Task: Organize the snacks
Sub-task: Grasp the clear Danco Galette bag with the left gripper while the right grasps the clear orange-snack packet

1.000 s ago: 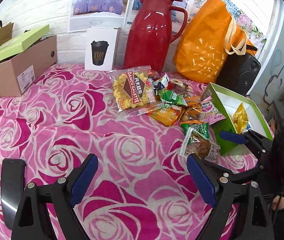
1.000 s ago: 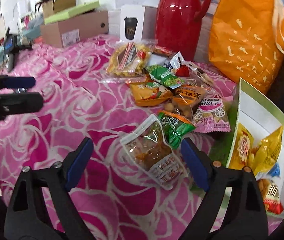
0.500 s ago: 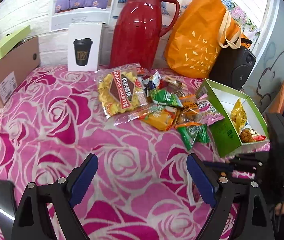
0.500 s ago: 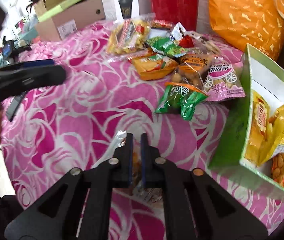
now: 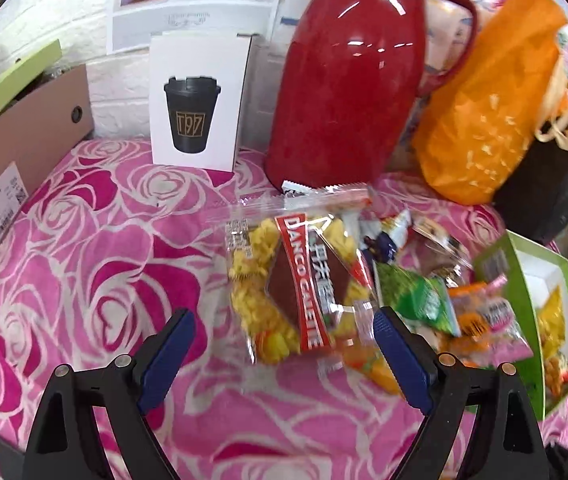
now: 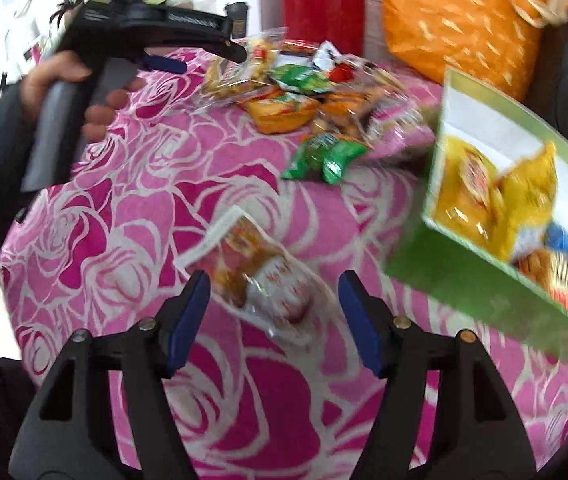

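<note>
hovering over the rose-patterned tabletop (image 6: 96, 240), the right gripper (image 6: 272, 312) was spread wide with nothing held; a clear snack packet (image 6: 260, 280) lay flat just ahead between its fingers, long axis slanting up-left to down-right across the gap. the green box (image 6: 463, 280) sat just to its right. the left gripper (image 5: 280, 352), also spread and empty, faced the galette bag (image 5: 303, 292) farther up the pile, so the right one looked nearer the packet.

Right tongs (image 6: 274, 312) have opened, releasing the packet (image 6: 260, 280).
</note>
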Demonstrator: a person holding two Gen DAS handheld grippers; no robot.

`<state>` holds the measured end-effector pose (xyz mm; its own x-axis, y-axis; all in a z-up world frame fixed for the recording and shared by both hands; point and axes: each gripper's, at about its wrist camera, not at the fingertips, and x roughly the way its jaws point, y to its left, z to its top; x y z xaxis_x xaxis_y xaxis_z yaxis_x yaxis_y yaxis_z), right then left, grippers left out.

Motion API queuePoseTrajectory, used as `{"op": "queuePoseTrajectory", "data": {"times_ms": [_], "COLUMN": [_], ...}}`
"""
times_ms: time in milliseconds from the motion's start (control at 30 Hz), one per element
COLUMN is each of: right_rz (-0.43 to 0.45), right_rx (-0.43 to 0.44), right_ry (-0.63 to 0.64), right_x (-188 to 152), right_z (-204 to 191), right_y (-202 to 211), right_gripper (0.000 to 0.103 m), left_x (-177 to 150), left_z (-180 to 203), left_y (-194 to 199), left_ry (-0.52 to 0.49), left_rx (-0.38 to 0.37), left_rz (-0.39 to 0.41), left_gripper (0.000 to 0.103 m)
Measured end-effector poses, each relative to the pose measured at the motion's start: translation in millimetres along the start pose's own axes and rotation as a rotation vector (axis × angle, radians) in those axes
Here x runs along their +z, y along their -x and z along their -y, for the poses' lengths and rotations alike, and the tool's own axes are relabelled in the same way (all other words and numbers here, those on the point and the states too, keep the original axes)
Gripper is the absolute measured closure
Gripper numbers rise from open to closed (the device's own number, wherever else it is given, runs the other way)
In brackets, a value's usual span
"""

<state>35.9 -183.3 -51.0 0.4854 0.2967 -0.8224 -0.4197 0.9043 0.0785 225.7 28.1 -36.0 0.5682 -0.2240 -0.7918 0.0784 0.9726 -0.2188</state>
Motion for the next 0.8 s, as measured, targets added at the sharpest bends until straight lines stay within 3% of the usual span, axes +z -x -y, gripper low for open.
{"op": "queuePoseTrajectory", "data": {"times_ms": [233,333,367,400,533,633,800], "right_rz": [-0.045,-0.069,-0.069,-0.071,-0.057,-0.023,-0.001], "right_rx": [0.021,0.104,0.138,0.168,0.270,0.225,0.159], "right_ry": [-0.029,-0.035,-0.031,-0.018,0.040,0.085,0.048], "right_x": [-5.9,-4.2,-4.3,-4.2,-1.3,4.2,15.5], "right_z": [6.5,-3.4,-8.9,-15.4,-37.4,-41.6,-26.2], "right_y": [-4.3,-11.1,-11.4,-11.4,-4.2,2.7,1.2], "right_gripper": [0.035,0.035,0.034,0.034,0.034,0.034,0.034], "left_x": [13.2,10.9,8.1,6.2,-4.5,-13.8,-34.0], "left_z": [4.0,1.5,0.3,-0.5,-5.1,-17.3,-30.5], "left_y": [-37.8,-37.7,-37.1,-36.3,-19.9,-3.2,18.0], "left_ry": [0.027,0.033,0.025,0.018,-0.031,-0.028,-0.013], "left_rx": [-0.016,-0.035,-0.057,-0.081,-0.097,-0.159,-0.206], "left_rz": [-0.066,-0.070,-0.077,-0.087,-0.088,-0.113,-0.110], "left_gripper": [0.010,0.011,0.016,0.029,0.059,0.069,0.071]}}
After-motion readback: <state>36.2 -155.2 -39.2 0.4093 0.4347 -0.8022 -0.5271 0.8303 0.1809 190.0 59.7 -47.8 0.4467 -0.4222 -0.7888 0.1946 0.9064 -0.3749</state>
